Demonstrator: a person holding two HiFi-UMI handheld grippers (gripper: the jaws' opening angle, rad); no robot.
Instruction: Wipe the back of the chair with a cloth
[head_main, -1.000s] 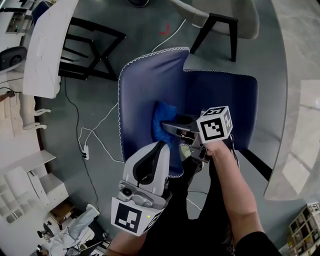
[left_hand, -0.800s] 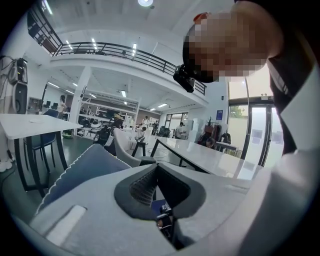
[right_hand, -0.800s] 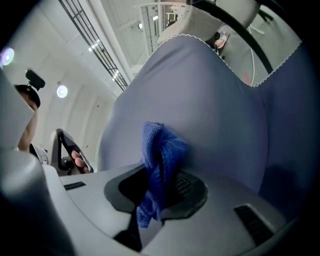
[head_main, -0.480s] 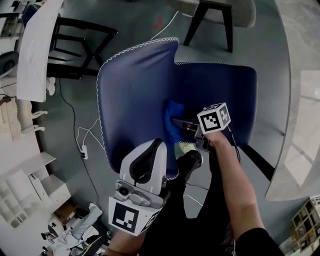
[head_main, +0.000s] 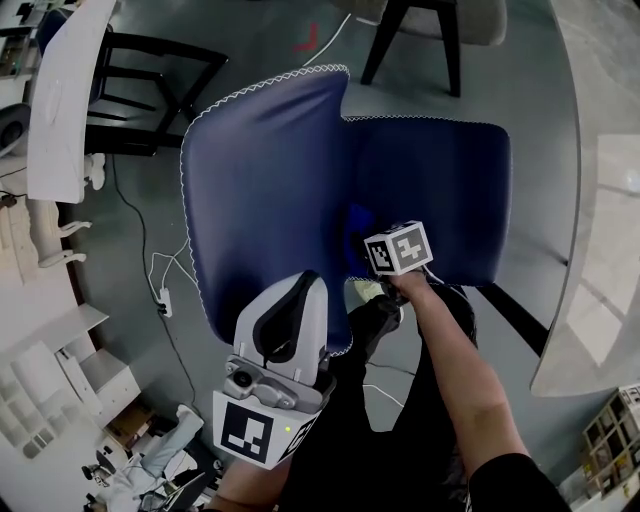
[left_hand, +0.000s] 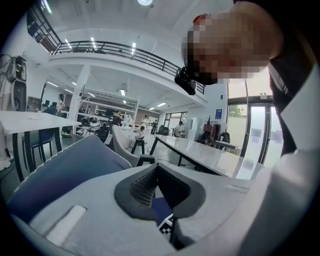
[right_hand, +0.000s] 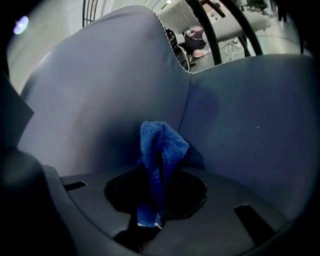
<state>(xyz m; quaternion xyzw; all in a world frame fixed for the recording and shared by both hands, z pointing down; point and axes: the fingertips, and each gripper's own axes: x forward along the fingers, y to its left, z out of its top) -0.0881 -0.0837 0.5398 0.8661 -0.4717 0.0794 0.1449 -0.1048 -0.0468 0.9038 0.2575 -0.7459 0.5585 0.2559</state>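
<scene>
Wiping step is in progress as far as I can judge. The right gripper (right_hand: 156, 192) has its jaws clamped on a bunched-up blue cloth (right_hand: 161, 142), which pokes out past the tips. The wad sits right at the crease where the wide stitched panel of the blue chair (head_main: 260, 180) meets the darker panel beside it (head_main: 440, 190) (I'm reading the wide one as the backrest and the other as the seat, but the angle is steep). From the right gripper view the cloth looks pressed to, or just off, the upholstery; I can't swear there's contact.

The left gripper (left_hand: 156, 182) is not involved. Its jaws are closed together at the tips with nothing held. It hovers near the lower edge of the backrest, close to the person's body.

Next move, my guess: drag the cloth from that crease out across the broad face of the backrest, keeping it flat against the fabric. Only a small corner of cloth is pinched, so too much sideways pull could drag it loose. Most of the backrest looks like it hasn't been covered.
</scene>
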